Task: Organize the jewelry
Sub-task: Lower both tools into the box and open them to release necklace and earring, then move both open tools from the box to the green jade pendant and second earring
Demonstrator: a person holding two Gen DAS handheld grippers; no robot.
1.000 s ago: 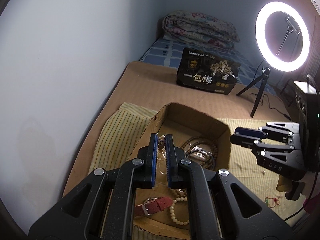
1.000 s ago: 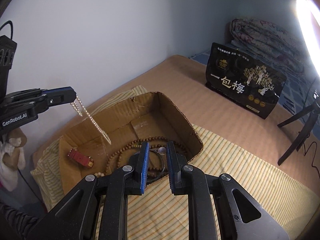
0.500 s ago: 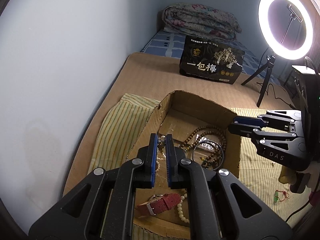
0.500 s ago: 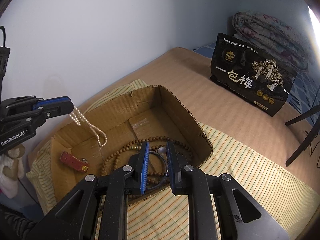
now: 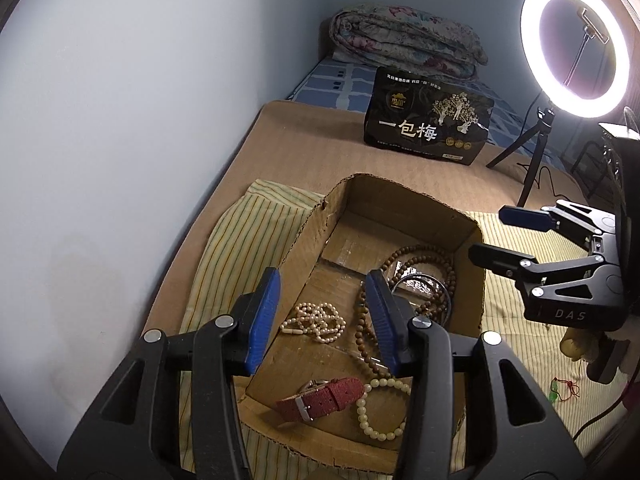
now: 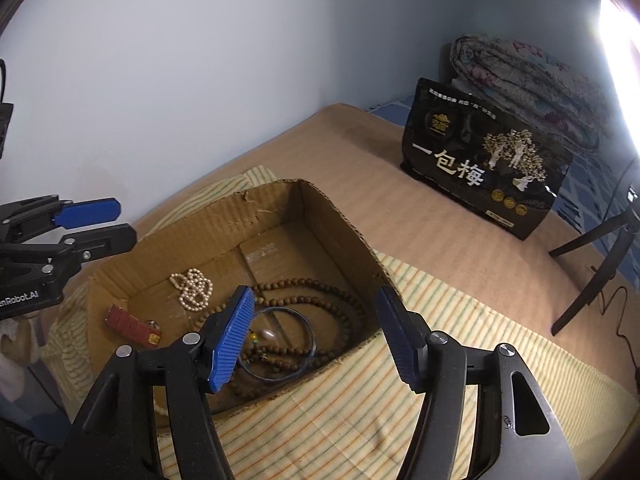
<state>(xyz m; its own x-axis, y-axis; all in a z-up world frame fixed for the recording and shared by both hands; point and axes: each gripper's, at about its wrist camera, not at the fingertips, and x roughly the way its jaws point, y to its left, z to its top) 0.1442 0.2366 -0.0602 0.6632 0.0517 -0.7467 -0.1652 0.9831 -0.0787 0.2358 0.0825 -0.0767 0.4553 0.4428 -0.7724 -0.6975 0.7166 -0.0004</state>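
The room is dim, lit mainly by a round white glowing ring light on a black tripod, which blows out to glare at the right wrist view's right edge. Both fisheye pictures bend straight lines and darken at the corners. The open brown cardboard box holds soft shadow; focus stays sharp

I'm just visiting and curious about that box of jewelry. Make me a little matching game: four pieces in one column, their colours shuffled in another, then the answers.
Things, all inside the cardboard box:
1. watch strap
2. long bead necklace
3. pearl strand
4. bangle

Colours:
A. dark blue-grey
B. white
C. red
D. brown

Pairs: 1-C, 2-D, 3-B, 4-A
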